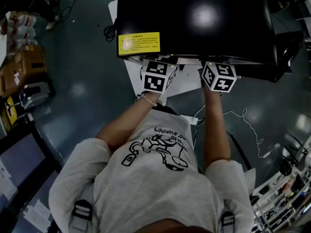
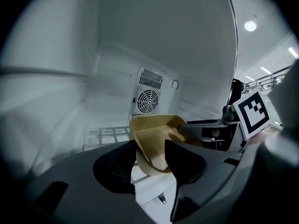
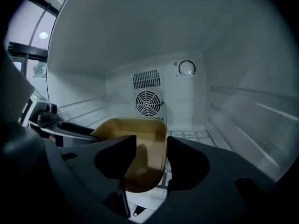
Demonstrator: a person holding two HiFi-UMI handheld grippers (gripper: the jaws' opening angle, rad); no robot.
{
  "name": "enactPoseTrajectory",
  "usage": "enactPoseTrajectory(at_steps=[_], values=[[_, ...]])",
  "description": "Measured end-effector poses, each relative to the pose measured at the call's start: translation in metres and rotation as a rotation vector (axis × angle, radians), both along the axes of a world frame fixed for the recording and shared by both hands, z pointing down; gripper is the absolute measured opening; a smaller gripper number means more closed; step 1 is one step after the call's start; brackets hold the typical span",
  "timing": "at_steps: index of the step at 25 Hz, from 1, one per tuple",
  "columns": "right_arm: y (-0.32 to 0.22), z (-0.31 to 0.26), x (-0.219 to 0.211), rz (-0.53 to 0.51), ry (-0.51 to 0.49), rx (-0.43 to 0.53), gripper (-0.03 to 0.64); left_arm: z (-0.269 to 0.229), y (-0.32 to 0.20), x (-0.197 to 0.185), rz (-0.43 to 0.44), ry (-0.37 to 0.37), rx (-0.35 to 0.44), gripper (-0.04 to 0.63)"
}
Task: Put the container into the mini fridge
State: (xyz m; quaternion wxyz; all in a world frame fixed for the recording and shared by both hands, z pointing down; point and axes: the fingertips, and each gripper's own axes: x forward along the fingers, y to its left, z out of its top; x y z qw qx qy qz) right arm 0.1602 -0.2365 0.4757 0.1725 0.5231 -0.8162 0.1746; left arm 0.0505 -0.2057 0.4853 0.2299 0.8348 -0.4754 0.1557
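Nearest to me, the left claw [image 2: 150,143] has its dark jaws spread wide. A corner of the tan container [image 2: 154,134] stands between them: one jaw is outside the container's wall, the other is inside the tub, and I see no pinch on the thin wall. The right claw [image 3: 151,138] is also wide. Its jaws sit either side of the container's opposite wall, the left jaw inside and the right jaw just outside, with a gap showing. The container lies between the two claws, inside the mini fridge [image 1: 194,18], low over the white wire shelf [image 3: 196,135]. I can't tell for sure whether it is resting fully on the shelf. Straight ahead of both claws, on the back wall, there is a round fan grille [image 3: 148,102], with a dial [image 3: 187,68] up and to the right of it. From the head camera I see only the fridge's black top, with both claws reaching in under its front edge.
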Motion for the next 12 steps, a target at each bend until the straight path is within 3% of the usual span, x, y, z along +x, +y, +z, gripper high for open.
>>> enactPoseTrajectory(at_steps=[12], values=[[-0.0093,0.0093,-0.0008,-0.022,-0.015,-0.045,0.209,0.0037,-0.0085,0.0004,0.008,-0.009,-0.005,0.193]])
